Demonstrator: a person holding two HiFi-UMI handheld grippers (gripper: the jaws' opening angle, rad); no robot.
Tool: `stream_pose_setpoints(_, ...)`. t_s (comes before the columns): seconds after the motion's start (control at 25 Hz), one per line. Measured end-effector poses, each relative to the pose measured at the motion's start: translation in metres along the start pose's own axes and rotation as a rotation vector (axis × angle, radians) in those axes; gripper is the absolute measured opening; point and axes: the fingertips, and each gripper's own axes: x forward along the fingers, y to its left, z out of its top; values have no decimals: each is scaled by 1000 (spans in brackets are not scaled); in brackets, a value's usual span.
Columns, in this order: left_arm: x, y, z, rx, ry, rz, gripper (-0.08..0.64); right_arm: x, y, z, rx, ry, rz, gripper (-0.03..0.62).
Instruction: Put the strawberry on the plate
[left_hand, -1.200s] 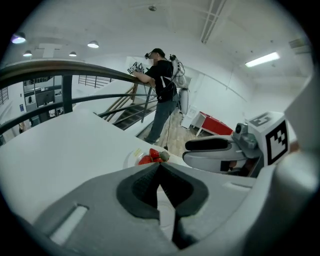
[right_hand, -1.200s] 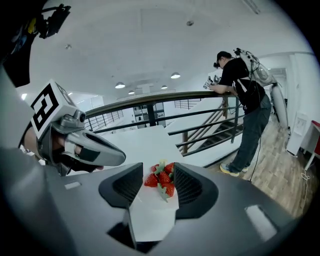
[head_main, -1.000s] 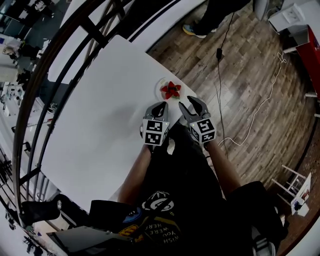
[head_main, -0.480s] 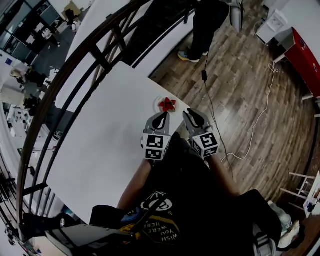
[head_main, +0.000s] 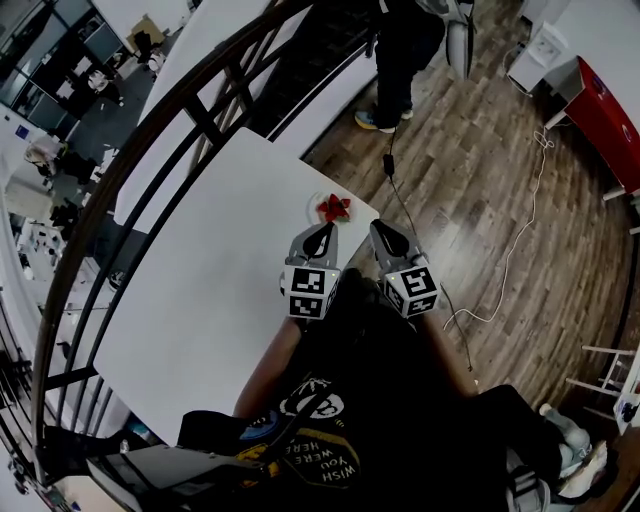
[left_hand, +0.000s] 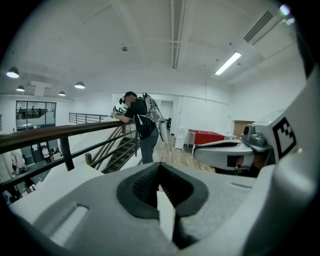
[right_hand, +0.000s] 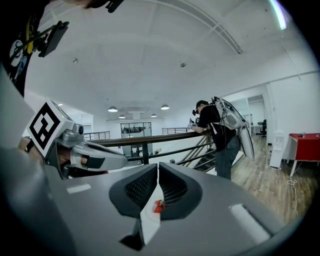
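Head view with both gripper views. A small red strawberry with a green calyx (head_main: 333, 207) lies on a small round white plate (head_main: 314, 206). The plate sits near the far right edge of a white rectangular table (head_main: 200, 280).

**Left gripper** (head_main: 322, 229): poised just short of the plate, with the strawberry at its 12 o'clock. In its own view the dark ribbed pads are pressed together at the tips, with nothing between them.

**Right gripper** (head_main: 377, 226): beside the table edge, with the strawberry at about its 10 o'clock. Its jaws are likewise pressed together and empty. In its own view the fruit (right_hand: 159, 205) shows only through the slit below the meeting pads, lying ahead of them and apart from them.

**State of task:** the fruit already rests on the plate and neither tool touches it, so the placement appears complete.

**Handling (judgement):**
- The strawberry is probably very light, soft and easily bruised, with a slightly slick skin and a tapered body that could squirt out of a hard pinch.
- The best hold is likely across the broad shoulders just under the calyx.
- The pads should close only until they touch, not squeeze.
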Motion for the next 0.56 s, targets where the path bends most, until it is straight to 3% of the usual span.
stream_pose_setpoints(0.24, -7, -5, 4, 38, -2, 0, 5, -3, 5, 1, 9, 3, 0, 11)
stream_pose_setpoints(0.56, -7, 0, 3, 16, -13, 12, 5, -1, 7, -3, 2, 9, 14, 11)
